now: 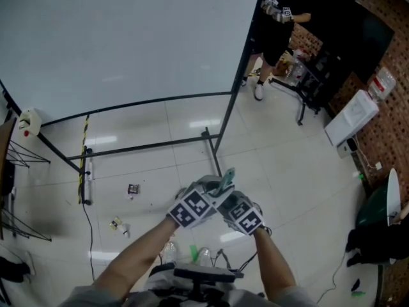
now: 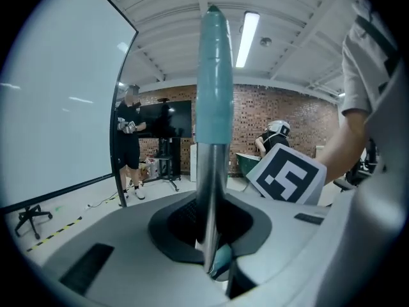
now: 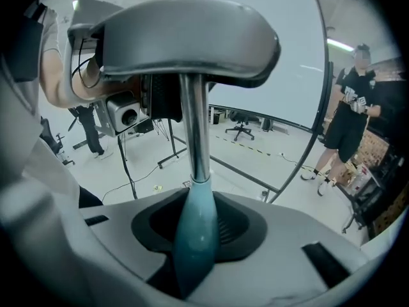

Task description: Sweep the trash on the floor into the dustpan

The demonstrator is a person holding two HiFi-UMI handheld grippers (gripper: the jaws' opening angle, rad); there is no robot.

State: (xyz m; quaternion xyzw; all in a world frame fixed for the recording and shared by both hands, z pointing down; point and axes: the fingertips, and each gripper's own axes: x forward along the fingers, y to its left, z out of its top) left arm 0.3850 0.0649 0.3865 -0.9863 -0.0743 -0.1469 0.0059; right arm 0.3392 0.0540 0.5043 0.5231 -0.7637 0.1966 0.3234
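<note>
Both grippers hold one long tool handle in front of me, a metal pole (image 2: 208, 190) with teal grip sections (image 1: 225, 182). My left gripper (image 2: 211, 235) is shut on the bare metal shaft, and the teal end (image 2: 214, 75) rises above it. My right gripper (image 3: 195, 235) is shut on a teal grip (image 3: 195, 222) just below the left gripper (image 3: 185, 37). In the head view the left gripper (image 1: 208, 190) and right gripper (image 1: 229, 200) sit side by side, almost touching. Trash lies on the pale floor: a small square wrapper (image 1: 133, 188) and a crumpled scrap (image 1: 118, 225). The tool's lower end and any dustpan are hidden.
A large white panel (image 1: 128, 37) stands on a black frame with floor bars (image 1: 153, 147) just beyond the trash. A cable and power strip (image 1: 88, 171) run at the left. Bottles (image 1: 203, 256) stand by my feet. A person (image 1: 278, 24) stands at the back right by a black stand (image 1: 307, 82).
</note>
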